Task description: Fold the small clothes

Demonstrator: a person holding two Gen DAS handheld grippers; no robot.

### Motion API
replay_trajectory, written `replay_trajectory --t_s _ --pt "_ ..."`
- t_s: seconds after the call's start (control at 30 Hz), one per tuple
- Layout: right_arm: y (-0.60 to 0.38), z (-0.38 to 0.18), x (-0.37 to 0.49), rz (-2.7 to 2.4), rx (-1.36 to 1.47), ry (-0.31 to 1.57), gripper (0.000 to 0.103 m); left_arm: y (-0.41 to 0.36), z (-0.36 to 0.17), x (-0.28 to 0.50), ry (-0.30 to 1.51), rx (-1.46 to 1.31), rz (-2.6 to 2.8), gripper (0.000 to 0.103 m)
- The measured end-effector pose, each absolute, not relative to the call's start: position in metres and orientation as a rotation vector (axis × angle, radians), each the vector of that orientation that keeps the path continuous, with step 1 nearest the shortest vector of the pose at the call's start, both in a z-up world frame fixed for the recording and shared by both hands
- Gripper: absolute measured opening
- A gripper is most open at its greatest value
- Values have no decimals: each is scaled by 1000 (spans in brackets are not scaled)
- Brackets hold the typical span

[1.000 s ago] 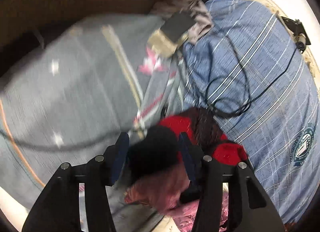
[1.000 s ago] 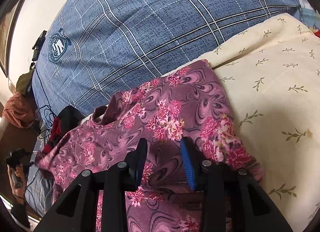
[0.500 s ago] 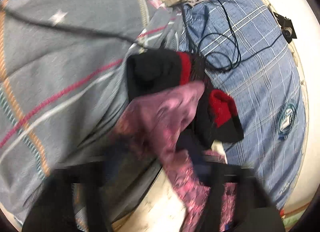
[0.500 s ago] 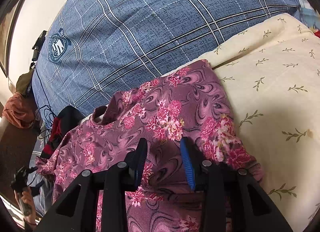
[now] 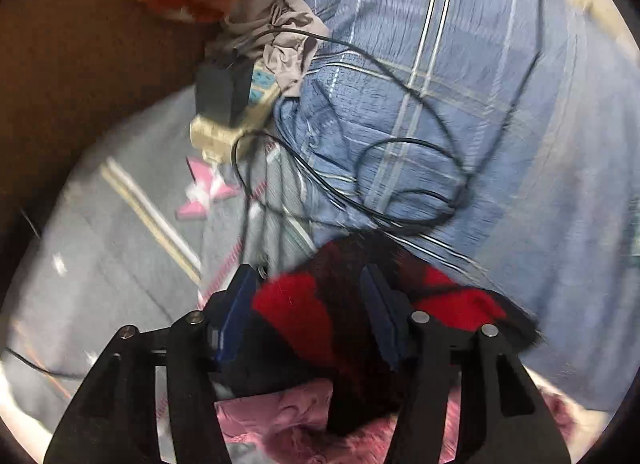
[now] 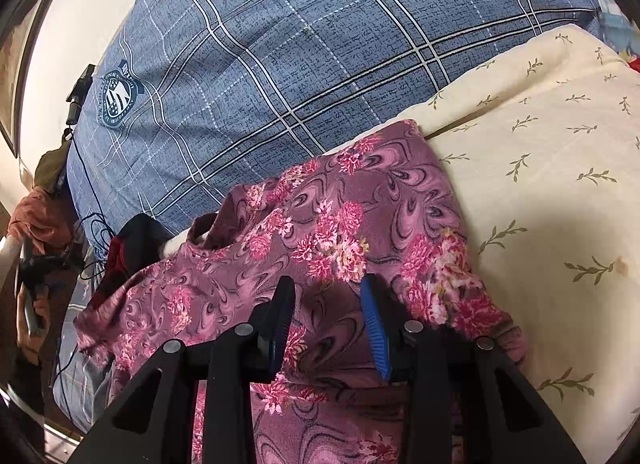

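Observation:
A purple floral garment (image 6: 320,232) lies spread on a cream leaf-print blanket (image 6: 552,144). My right gripper (image 6: 326,316) is open, its jaws standing over the garment's near part without pinching it. In the left wrist view my left gripper (image 5: 310,308) is open, its jaws on either side of a red and black garment (image 5: 304,312) that lies over the floral garment's edge (image 5: 280,416). The red and black garment also shows at the left of the right wrist view (image 6: 120,252).
A blue plaid quilt (image 6: 300,44) covers the bed behind. Black cables (image 5: 400,184) loop over it. A power strip with a black adapter (image 5: 228,104) and a grey crumpled cloth (image 5: 276,32) lie beyond. A grey striped sheet (image 5: 100,244) is at left.
The left gripper swung away and came back over the red and black garment, with its jaws around it again. The right gripper and the floral garment have not moved.

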State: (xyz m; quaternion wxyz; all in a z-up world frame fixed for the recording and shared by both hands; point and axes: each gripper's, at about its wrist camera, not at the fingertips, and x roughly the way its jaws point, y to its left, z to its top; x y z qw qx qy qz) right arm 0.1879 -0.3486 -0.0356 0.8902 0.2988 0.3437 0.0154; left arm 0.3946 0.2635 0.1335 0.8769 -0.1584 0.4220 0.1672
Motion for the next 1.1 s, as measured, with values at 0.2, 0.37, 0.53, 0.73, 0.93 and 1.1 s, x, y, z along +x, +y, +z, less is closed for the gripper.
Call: replay_trajectory --t_s 0.2,0.37,0.53,0.73,0.93,1.1 --pt "-350 -36 187 41 630 708 37 283 77 274 834 -562 274 64" --pt "-349 -35 187 36 624 713 37 287 9 225 882 -759 296 63" --pt "-349 -35 187 37 625 712 37 267 13 251 824 -490 463 63" --pt "-349 -35 187 38 627 712 37 247 43 280 697 -149 527 63" --pt "-349 -36 187 42 632 708 37 263 47 306 783 92 418 63" --pt "-350 -36 187 43 636 706 37 278 36 319 906 113 289 66"
